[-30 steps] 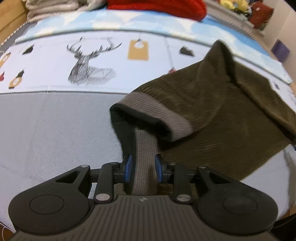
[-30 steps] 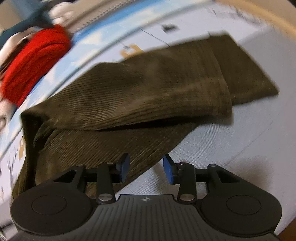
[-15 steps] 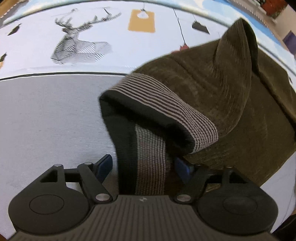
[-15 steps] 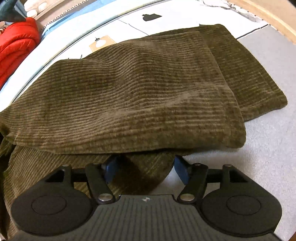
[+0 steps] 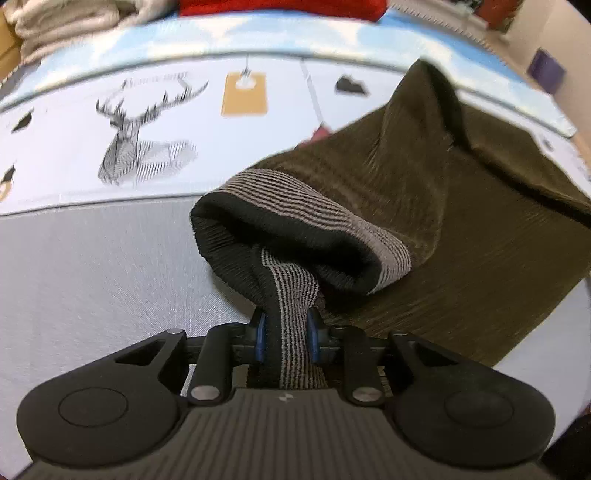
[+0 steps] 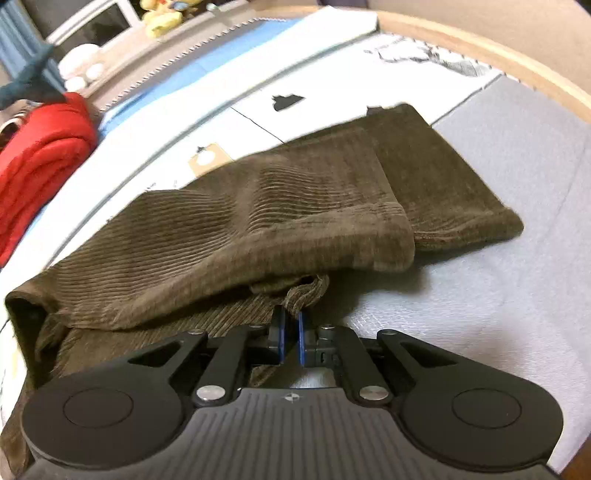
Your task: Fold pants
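Olive-brown corduroy pants [image 5: 461, 236] lying folded over on a bed cover [image 5: 92, 266] of grey cloth, with a white printed band behind showing a deer head [image 5: 136, 140] and an orange tag [image 5: 243, 94].

Left gripper [image 5: 286, 332]: blue-padded fingers [image 5: 260, 338] closing on the striped grey-and-black waistband [image 5: 295, 295]; band pinched between the pads and drawn up off the cover, the open loop of the waist standing above them. Pant cloth rising to a raised peak farther back on the right.

Right gripper [image 6: 290, 334]: fingers [image 6: 280, 336] all but closed, a small bunched fold of corduroy at the lower edge of the pants [image 6: 258, 229] nipped at the tips. Upper layer of the pants draped over the lower layer just beyond the tips; hem ends of both legs lying flat toward the right, one leg end protruding past the other.

Background, left wrist view: folded red cloth [image 5: 280, 7] and pale cream cloth [image 5: 62, 22] at the far edge. Right wrist view: the same red cloth [image 6: 40, 158] at the left, wooden rim [image 6: 498, 55] along the upper right.
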The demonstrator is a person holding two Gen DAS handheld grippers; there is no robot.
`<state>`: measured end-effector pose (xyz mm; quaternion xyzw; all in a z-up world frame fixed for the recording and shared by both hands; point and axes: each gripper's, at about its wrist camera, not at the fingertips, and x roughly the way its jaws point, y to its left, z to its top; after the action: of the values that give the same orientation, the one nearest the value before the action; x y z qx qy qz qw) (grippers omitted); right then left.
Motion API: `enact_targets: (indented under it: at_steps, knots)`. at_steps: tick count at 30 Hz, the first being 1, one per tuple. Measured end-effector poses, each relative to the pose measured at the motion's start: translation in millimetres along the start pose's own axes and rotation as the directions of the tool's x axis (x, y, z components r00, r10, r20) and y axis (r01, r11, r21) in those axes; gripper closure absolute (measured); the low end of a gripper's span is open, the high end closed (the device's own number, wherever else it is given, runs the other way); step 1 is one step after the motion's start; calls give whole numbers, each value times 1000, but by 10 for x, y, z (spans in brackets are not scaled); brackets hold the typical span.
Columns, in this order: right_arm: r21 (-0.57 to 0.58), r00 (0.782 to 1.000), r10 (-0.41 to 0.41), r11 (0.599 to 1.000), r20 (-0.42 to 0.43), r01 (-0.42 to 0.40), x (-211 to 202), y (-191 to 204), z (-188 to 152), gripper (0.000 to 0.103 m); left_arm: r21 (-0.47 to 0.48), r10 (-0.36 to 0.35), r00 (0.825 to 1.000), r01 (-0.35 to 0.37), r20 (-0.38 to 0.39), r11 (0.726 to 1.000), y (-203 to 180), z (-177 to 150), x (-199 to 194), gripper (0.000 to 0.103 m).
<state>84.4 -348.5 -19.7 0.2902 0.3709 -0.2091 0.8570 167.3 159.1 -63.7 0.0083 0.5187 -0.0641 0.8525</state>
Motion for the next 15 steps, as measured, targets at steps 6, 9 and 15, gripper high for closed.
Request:
enact_targets:
  at_steps: [6,9,15]
  knots:
    - [-79,995,28,996,-97,-36,-252,-196,-98,97,58,-8,999,6,34,998,32,-171,-418,81]
    - [-113,977,45,991,-208,-70,-212,-340,-192,97,64,-2,1000,2,1,998,117,-268,-518,81]
    - [-170,903,99,968,-418,-185,-229,-568,-379,97,164,16,991,5,-131,986,171,-514,-461,80]
